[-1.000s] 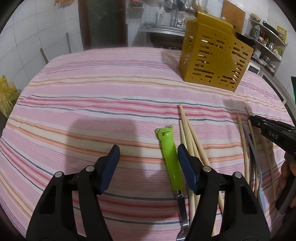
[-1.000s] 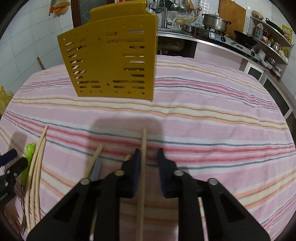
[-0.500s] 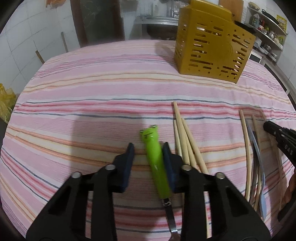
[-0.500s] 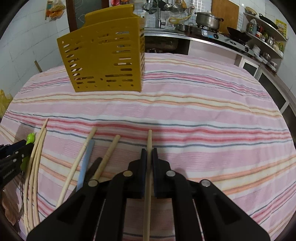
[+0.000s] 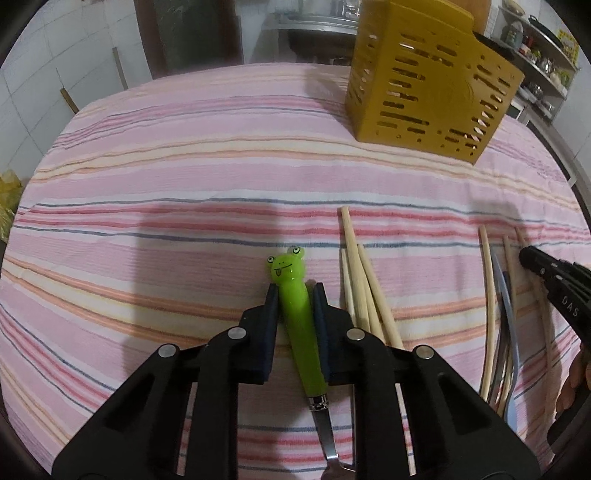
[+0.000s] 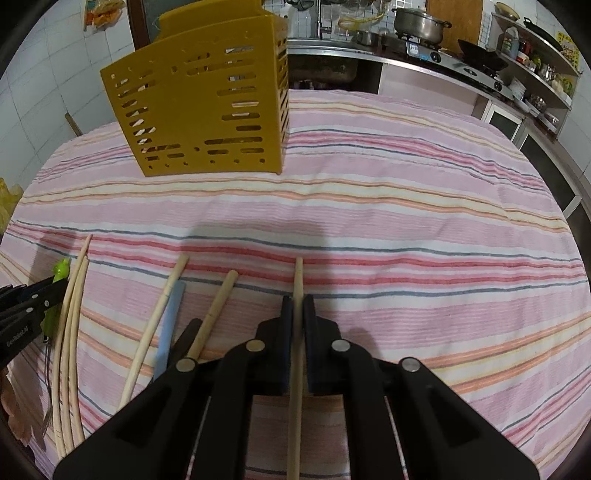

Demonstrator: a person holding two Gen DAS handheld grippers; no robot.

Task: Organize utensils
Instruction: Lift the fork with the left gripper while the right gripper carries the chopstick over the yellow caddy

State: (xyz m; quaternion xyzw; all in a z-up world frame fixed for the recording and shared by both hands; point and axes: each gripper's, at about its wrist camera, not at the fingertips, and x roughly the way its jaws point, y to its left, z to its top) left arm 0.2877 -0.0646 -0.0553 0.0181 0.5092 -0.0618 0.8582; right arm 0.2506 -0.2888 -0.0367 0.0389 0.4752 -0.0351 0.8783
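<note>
Left fingers (image 5: 275,314) closing on frog-handled utensil (image 5: 295,310), right fingers (image 6: 312,317) clamping chopstick (image 6: 297,295), stove pot (image 6: 417,24) only in right view

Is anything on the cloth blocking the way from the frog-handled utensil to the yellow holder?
Nothing visible does. The green frog-handled utensil sits between the closing left gripper jaws, and only bare striped tablecloth lies between it and the yellow slotted plastic holder.

Holder (image 5: 428,88) stands far on my tablecloth (image 5: 184,177); frog-handled utensil (image 5: 295,314) left of chopstick bundle (image 5: 362,295); single chopstick (image 6: 297,332) rightmost.
</note>
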